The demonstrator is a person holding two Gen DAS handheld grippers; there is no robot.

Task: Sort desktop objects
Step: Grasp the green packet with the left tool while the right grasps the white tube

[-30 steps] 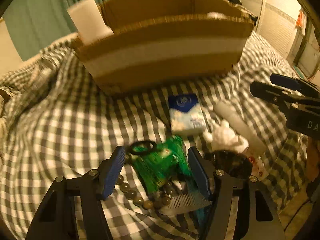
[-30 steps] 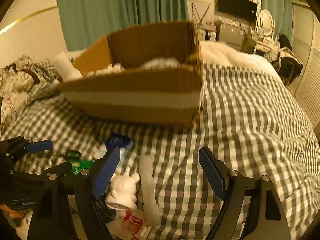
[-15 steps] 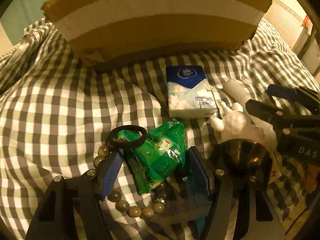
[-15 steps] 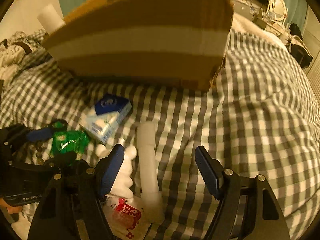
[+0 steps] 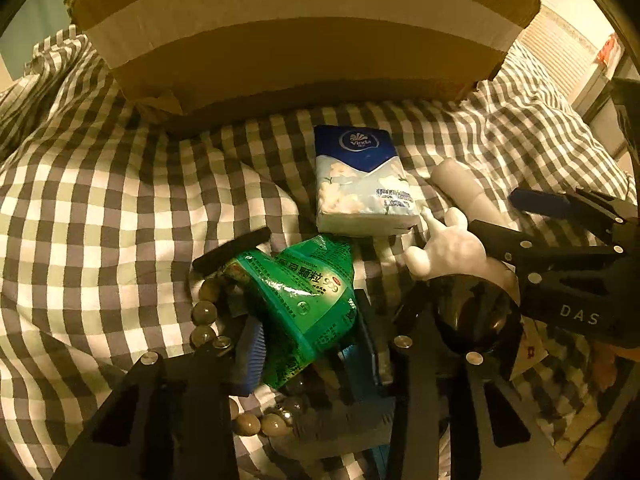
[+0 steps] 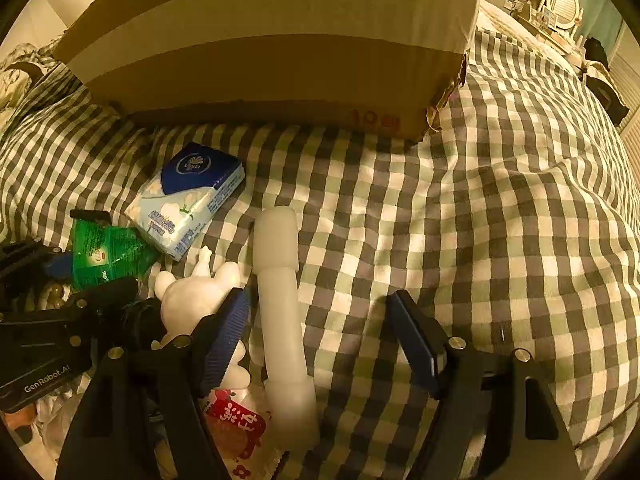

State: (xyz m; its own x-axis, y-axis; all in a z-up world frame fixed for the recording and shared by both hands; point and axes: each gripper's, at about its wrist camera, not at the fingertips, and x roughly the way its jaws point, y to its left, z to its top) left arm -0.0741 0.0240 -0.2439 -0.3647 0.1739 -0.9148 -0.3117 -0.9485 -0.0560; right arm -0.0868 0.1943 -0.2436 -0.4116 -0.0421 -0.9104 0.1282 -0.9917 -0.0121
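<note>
While its jaws close, left gripper squeezing the green sachet over a bead bracelet, right gripper closing around the white tube without contact, tissue pack nearby, cardboard box behind, checked bedcover beneath.

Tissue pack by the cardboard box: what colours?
Dark blue top, pale blue body with white flowers: the soft plastic tissue pack. Clearest in the left wrist view.

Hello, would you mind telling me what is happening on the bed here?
A person is sorting small things on a checked bedspread in front of a cardboard box. The left gripper is closing on a green packet. The right gripper straddles a white tube, its jaws closing but not yet touching it.
</note>
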